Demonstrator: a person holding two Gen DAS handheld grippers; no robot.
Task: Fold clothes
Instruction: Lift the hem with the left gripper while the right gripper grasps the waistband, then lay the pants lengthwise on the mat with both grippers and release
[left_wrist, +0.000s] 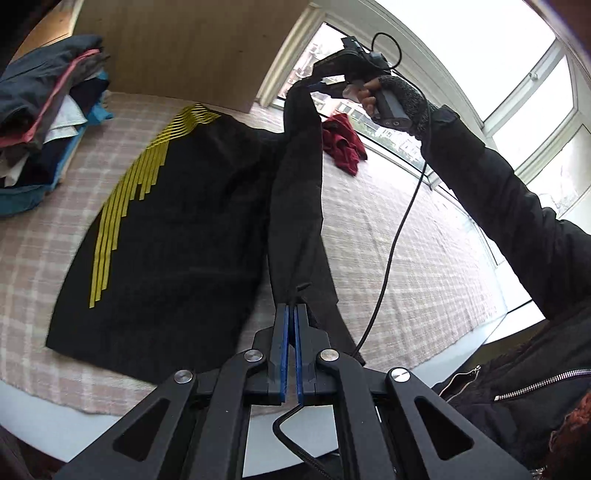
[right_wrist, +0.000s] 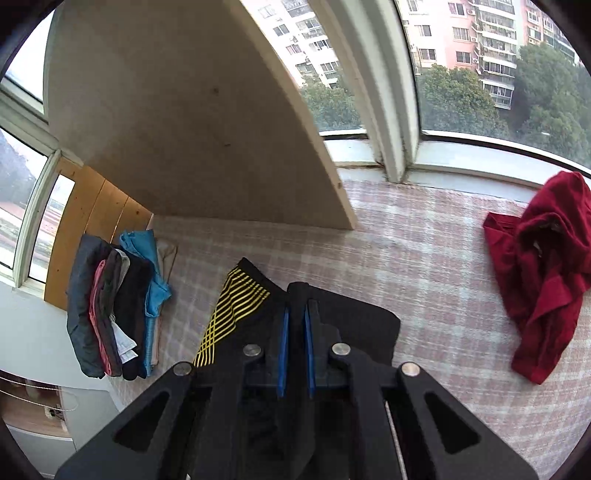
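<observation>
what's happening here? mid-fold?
Mid-fold, yes. A person holds a gripper in each hand, both shut on one side of the black garment with yellow stripes. The left gripper pinches the near end, the right gripper the far end, raised off the checked blanket. The rest lies flat. A folded stack sits aside; a red garment lies crumpled, unfolded.

Both my tongs clamped, arms apart.
My left gripper (left_wrist: 294, 308) points down, jaws pinched together on black cloth. My right hand (left_wrist: 384, 99) is raised ahead on an outstretched arm; its gripper (right_wrist: 296, 314) is also closed on cloth.
</observation>
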